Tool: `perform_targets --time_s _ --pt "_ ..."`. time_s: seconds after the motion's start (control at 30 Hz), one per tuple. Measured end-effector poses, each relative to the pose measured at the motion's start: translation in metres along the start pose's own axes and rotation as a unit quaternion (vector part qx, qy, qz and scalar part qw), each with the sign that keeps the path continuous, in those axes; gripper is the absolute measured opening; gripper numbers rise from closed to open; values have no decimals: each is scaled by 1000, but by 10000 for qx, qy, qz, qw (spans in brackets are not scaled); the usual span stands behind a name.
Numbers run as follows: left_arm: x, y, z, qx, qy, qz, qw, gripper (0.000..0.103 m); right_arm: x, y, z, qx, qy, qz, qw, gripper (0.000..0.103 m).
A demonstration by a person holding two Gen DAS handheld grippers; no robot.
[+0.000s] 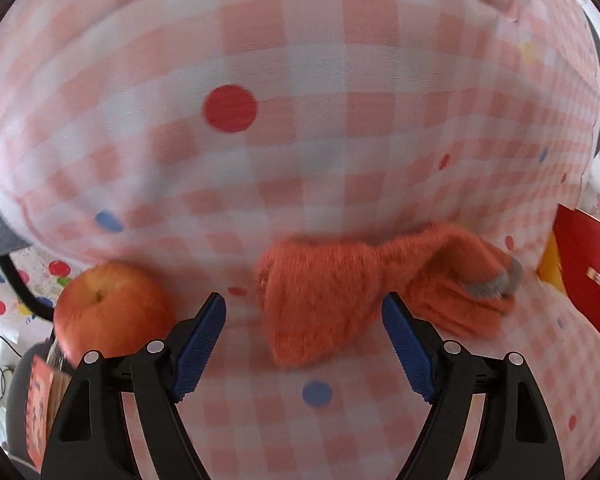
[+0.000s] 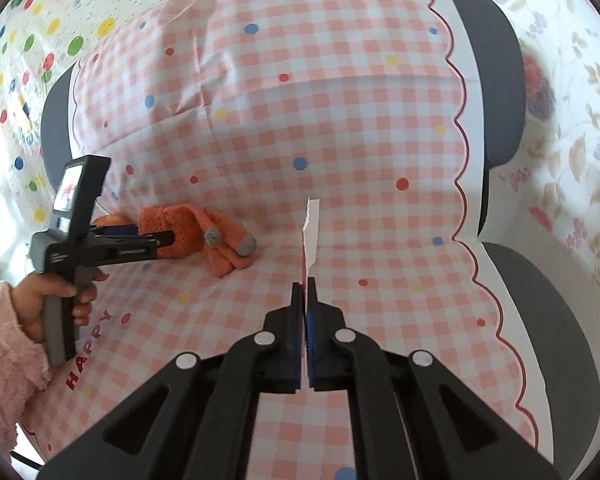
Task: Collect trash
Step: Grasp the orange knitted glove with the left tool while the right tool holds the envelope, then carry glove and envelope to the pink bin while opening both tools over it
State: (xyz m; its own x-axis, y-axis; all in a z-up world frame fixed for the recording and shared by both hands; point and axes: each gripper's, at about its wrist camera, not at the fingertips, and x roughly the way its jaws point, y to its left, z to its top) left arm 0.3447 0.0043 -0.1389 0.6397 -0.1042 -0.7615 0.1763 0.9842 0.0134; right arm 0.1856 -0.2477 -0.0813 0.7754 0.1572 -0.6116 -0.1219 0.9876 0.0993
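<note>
The right tongs (image 2: 305,280) are clenching a thin white scrap of paper (image 2: 310,236), which is standing edge-on above the blue pads and clear of the seat, so one piece of trash appears to be in hand but not yet dropped anywhere; no bin is showing in either view. The left tongs (image 1: 304,312) are hanging released, jaws wide apart, just short of the fuzzy orange gloves (image 1: 364,296) lying at 12 o'clock from them, with a red apple (image 1: 112,312) sitting at 10 o'clock against the backrest. Neither looks like rubbish, so I judge that what is left is mostly carrying the scrap off and checking for more. In the right wrist view the person's left hand (image 2: 56,300), in a pink fleece sleeve, is gripping the other tool's handle at 9 o'clock. The surface is no counter: it is an office chair (image 2: 500,92) draped in a pink gingham cloth (image 2: 300,120) with coloured dots and a scalloped red border, and dotted and floral sheets are covering the room behind.
</note>
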Motion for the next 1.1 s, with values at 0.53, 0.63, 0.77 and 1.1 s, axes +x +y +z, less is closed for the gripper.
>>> perform_targets --time_s 0.53,0.63,0.77,1.1 --pt "-159 -37 6 157 -1523 -977 9834 21 -58 -4 0 272 -542 -57 9981 2" --pt "-185 -47 -7 82 -1649 -1026 9809 21 -80 -5 -5 292 -720 -139 9969 2" --pt "-202 -70 -39 239 -1651 -994 9810 21 -96 -7 -21 364 -695 -167 9968 2" --pt "-237 -92 -117 87 -1577 -1428 9771 21 -136 -14 -73 476 -732 -400 9954 2"
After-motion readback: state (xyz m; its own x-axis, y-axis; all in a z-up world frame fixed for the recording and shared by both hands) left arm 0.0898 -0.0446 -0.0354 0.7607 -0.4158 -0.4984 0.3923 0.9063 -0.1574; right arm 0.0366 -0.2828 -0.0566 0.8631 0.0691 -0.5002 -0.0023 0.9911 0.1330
